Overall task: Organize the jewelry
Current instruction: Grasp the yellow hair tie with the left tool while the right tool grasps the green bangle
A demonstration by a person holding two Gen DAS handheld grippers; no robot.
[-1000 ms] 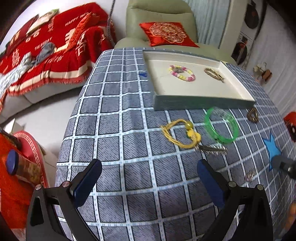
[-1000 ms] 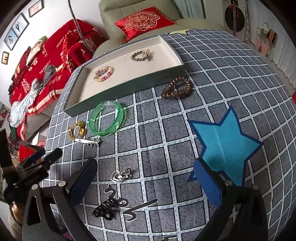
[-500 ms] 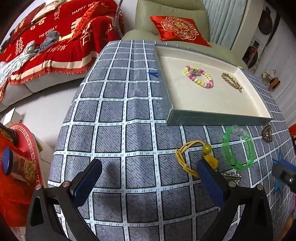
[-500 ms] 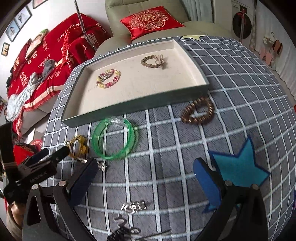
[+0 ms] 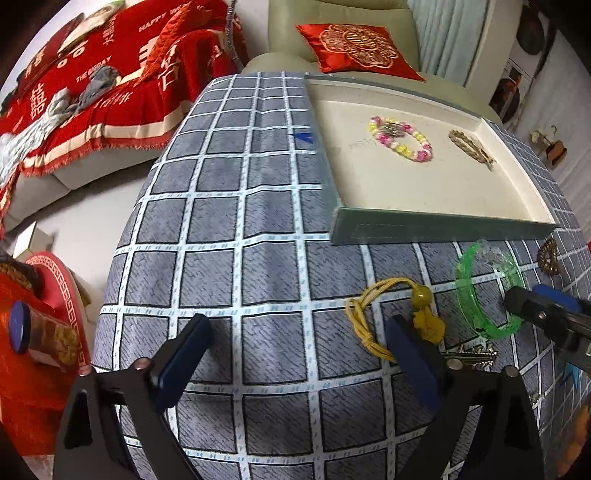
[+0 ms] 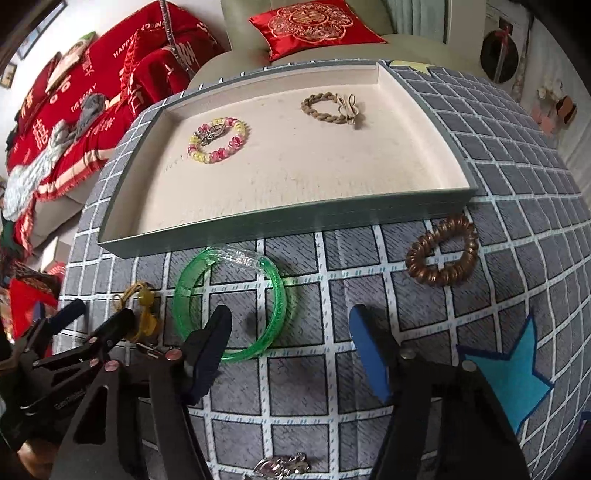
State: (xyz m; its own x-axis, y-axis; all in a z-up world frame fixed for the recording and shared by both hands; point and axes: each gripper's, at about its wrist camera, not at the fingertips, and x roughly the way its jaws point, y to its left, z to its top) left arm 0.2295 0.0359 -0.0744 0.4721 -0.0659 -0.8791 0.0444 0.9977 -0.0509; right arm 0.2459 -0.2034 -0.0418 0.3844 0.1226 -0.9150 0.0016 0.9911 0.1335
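Note:
A grey-green tray (image 6: 258, 225) (image 5: 436, 229) with a cream floor holds a pink-and-yellow bead bracelet (image 6: 218, 140) (image 5: 400, 138) and a braided tan bracelet (image 6: 328, 107) (image 5: 471, 146). On the checked cloth in front lie a green bangle (image 6: 273, 295) (image 5: 465, 299), a yellow cord bracelet (image 5: 365, 317) (image 6: 142, 295) and a bronze coil hair tie (image 6: 441, 254) (image 5: 548, 256). My right gripper (image 6: 291, 332) is open, its left finger over the bangle's near rim. My left gripper (image 5: 295, 343) is open, its right finger beside the yellow cord.
A silver hair clip (image 5: 474, 356) lies near the yellow cord. A blue star (image 6: 517, 373) marks the cloth at right. A silver charm (image 6: 284, 463) lies at the near edge. A sofa with red throw (image 5: 92, 92) and a red cushion (image 6: 310, 26) stand beyond the table.
Both grippers have moved forward towards the tray. The right gripper has come down over the green bangle. The left gripper has closed in on the yellow cord.

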